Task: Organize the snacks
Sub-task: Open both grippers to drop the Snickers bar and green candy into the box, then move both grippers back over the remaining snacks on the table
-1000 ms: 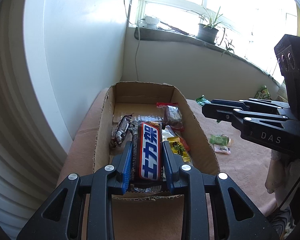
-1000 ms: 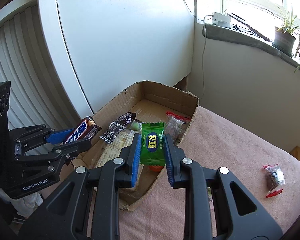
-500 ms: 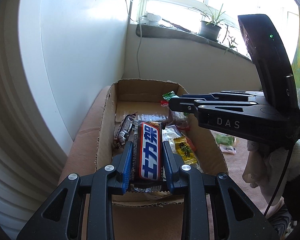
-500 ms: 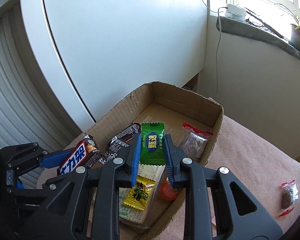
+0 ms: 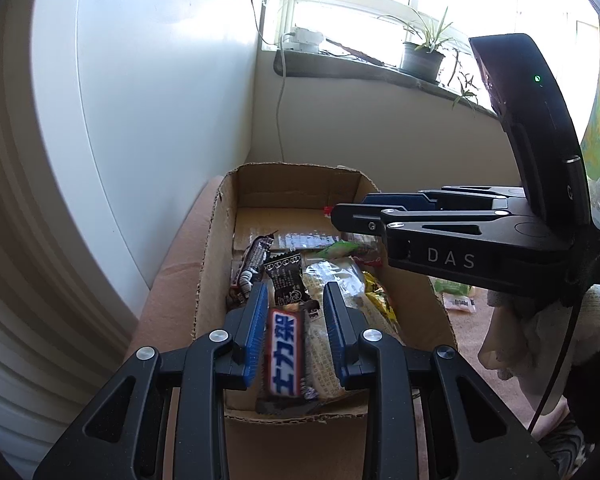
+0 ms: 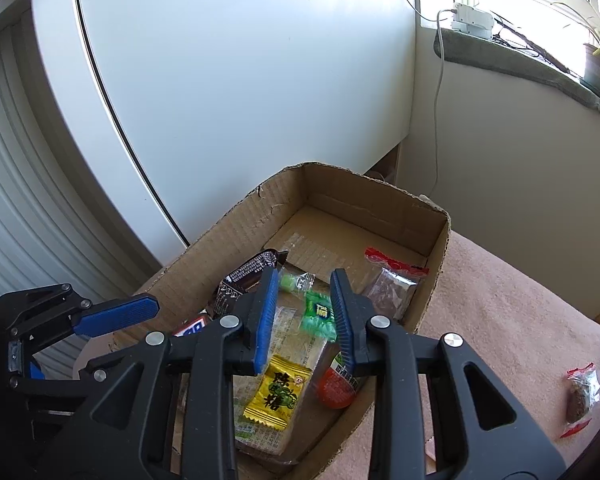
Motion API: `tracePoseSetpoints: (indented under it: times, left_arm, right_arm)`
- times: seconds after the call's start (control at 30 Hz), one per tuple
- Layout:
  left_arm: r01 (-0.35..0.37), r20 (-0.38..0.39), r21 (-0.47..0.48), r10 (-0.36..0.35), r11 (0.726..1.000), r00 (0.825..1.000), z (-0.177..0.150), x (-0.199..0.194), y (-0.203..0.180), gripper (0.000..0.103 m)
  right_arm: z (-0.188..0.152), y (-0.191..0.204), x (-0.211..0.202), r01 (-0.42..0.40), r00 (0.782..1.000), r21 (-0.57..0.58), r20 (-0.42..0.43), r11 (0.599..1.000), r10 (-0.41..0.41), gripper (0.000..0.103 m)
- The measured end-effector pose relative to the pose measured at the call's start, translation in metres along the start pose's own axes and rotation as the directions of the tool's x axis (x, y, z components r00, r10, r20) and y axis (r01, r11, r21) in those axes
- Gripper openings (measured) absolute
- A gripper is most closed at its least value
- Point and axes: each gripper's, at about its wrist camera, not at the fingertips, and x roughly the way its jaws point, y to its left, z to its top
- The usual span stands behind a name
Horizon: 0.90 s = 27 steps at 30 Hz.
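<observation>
Over the box (image 6: 384, 216): right hand-held gripper (image 6: 306, 320) opening, green candy (image 6: 320, 314) loose between its jaws (blurred); left hand-held gripper (image 5: 296, 336) wide, bar (image 5: 286, 354) lengthwise below.

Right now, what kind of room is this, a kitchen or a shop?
Probably neither: it looks like a room in someone's home. A potted green plant sits on the sunny stone windowsill, and the brown cardboard snack box rests on a pink fabric surface.

far end: brown cardboard box (image 6: 416, 226) floor bare
near end: heaped snack wrappers (image 6: 288, 344)
right: pink cloth (image 6: 500, 320) open
</observation>
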Motion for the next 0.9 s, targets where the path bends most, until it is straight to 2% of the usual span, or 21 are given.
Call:
tracePoseSetpoints:
  times: [0.03,0.1,0.17,0.2,0.23,0.3,0.33,0.37,0.9]
  left_arm:
    - [-0.003,0.002,0.002,0.003,1.000,1.000,0.000,-0.001,0.000,0.027]
    - [-0.008,0.005,0.003,0.008,1.000,1.000,0.000,-0.002,0.000,0.029]
    - [-0.015,0.010,0.000,0.015,1.000,1.000,0.000,-0.003,-0.001,0.045]
    - [-0.020,0.015,-0.002,0.020,1.000,1.000,0.000,-0.003,-0.001,0.056]
    - [-0.024,0.018,-0.001,0.024,1.000,1.000,0.000,-0.004,-0.001,0.058]
    - [-0.033,0.016,0.003,0.033,0.999,0.999,0.000,-0.004,-0.003,0.061]
    - [-0.041,0.016,0.005,0.041,0.999,0.999,0.000,-0.004,-0.003,0.069]
    - [-0.049,0.018,0.005,0.049,0.999,0.999,0.000,-0.004,-0.003,0.071]
    - [-0.047,0.047,0.028,0.046,0.999,0.998,0.003,-0.020,-0.024,0.072]
  right_arm:
    - [0.000,0.000,-0.001,0.007,1.000,-0.001,0.005,1.000,-0.007,0.055]
    - [0.000,0.000,-0.005,0.016,1.000,0.000,0.022,1.000,-0.016,0.064]
    - [0.000,-0.001,-0.008,0.024,0.999,0.003,0.030,1.000,-0.024,0.070]
    - [0.000,-0.001,-0.009,0.030,0.999,0.001,0.033,1.000,-0.030,0.077]
    - [0.000,-0.001,-0.010,0.036,0.999,-0.001,0.037,0.999,-0.036,0.084]
    - [0.000,-0.001,-0.013,0.048,0.998,-0.004,0.046,0.999,-0.047,0.090]
    - [0.000,-0.002,-0.015,0.051,0.997,-0.004,0.050,0.999,-0.050,0.092]
    - [0.000,-0.002,-0.016,0.053,0.997,-0.002,0.051,0.999,-0.053,0.092]
    - [-0.012,-0.019,-0.047,0.082,0.994,0.040,0.074,0.996,-0.085,0.093]
